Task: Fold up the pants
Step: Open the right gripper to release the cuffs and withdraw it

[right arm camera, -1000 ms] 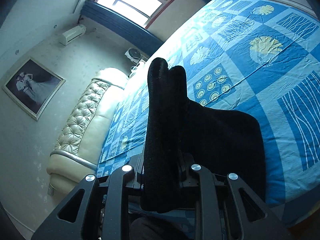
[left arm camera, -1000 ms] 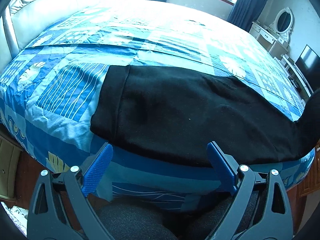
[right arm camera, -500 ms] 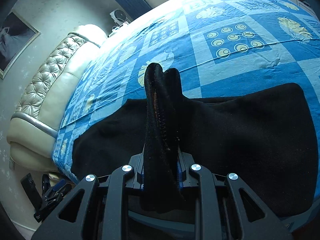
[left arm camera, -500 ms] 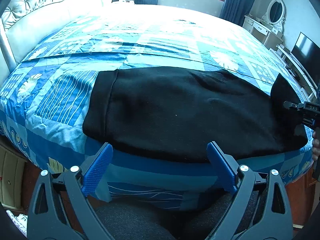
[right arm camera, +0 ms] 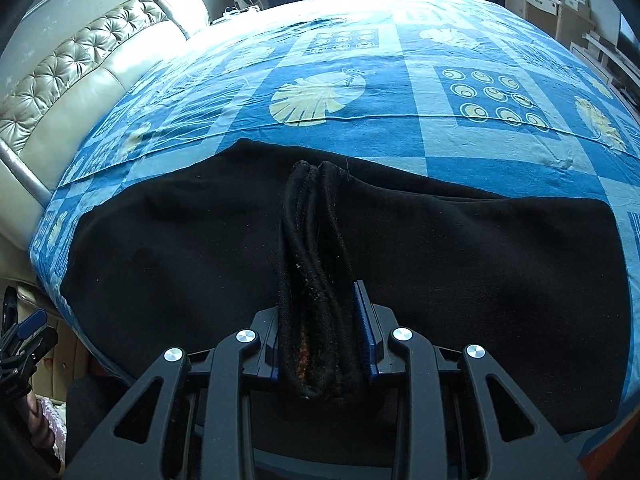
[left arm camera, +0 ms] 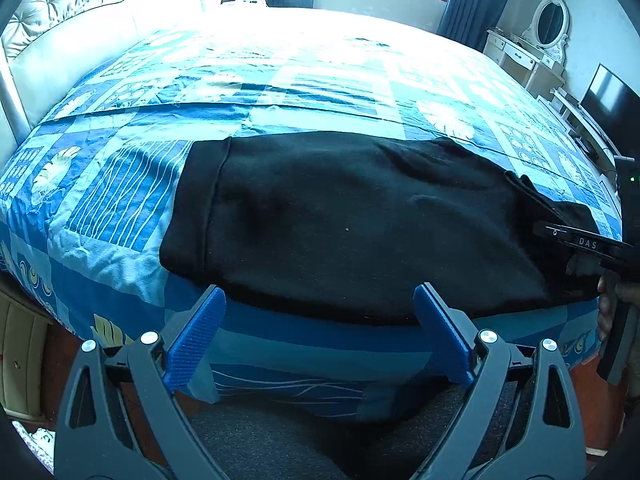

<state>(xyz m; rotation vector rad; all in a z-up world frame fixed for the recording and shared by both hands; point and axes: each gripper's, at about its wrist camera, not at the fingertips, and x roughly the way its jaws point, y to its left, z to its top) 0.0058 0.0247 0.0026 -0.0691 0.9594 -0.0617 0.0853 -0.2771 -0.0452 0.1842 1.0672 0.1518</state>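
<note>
Pants: black pants (left arm camera: 360, 220) lie flat across the near part of the bed (left arm camera: 320, 92), on the blue patterned bedspread (right arm camera: 400, 92), their near edge along the bed's front edge
Waistband: the banded end (left arm camera: 196, 204) points toward the padded headboard (left arm camera: 80, 12)
Left tongs: the left tongs (left arm camera: 320, 336) stand wide apart with nothing between the blue pads (left arm camera: 196, 332), hovering just off the bed's front edge, near the pants' edge but apart from it
Right tongs: the right tongs (right arm camera: 320, 340) are clamped on a bunched fold of the pants, which rises between the pads and lies over the flat cloth beyond
Other view: from the left wrist camera, the right tongs show at the far right, at the pants' other end
Room: a white dressing table (left arm camera: 532, 52) with an oval mirror and a dark screen (left arm camera: 612, 108) stand beyond the bed
</note>
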